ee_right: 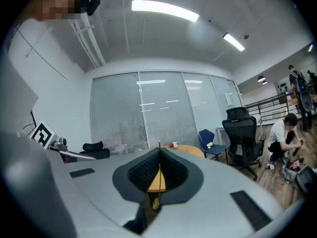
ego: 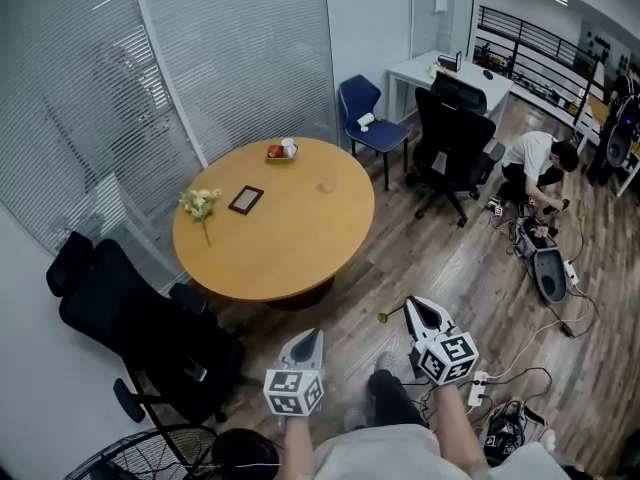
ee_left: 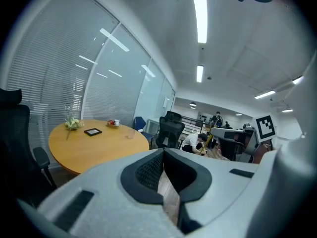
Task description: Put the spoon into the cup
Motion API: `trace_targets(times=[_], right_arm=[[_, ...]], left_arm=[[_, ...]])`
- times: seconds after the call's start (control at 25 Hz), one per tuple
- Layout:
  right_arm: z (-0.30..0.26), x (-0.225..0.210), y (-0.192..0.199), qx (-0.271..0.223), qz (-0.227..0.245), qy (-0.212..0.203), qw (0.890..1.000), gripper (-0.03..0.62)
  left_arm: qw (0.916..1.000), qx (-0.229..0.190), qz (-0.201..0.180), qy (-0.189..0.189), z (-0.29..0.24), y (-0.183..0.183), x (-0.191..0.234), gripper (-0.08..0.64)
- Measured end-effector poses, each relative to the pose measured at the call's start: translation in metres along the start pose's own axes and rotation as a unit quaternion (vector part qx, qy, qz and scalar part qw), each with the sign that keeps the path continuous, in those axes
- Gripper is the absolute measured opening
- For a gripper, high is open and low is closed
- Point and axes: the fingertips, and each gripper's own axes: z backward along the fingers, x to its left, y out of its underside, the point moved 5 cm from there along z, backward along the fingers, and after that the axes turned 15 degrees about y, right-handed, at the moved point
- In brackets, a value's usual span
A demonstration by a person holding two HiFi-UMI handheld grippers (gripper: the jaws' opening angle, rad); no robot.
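one slender gold spoon [ee_right: 159, 177], clamped in the right gripper [ee_right: 159, 152] over the wood floor [ego: 450, 258], well apart from the clear cup [ego: 326, 183] on the round table [ego: 300, 248], small tray [ego: 280, 158] holding a white cup [ego: 289, 147] and something red, left gripper [ee_left: 163, 151] closed on nothing

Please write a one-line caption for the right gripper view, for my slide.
Right tongs shut on a thin gold spoon, with the round wooden table ahead in the office.
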Motion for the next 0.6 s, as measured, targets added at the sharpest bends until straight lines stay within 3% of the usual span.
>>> trace_targets(times=[0.32,0.6], right_arm=[[-0.047,0.001,-0.004,0.007,-0.003,-0.015,1.0,0.002],[-0.096,-0.033,-0.006,0.012,-0.017,0.003,1.0,0.002]], left_arm=[[0.9997,0.014,0.003,-0.019,-0.017,-0.013,0.03,0.009],[0.999,0.028,0.013,-0.033,-0.056,-0.024,0.067,0.009]])
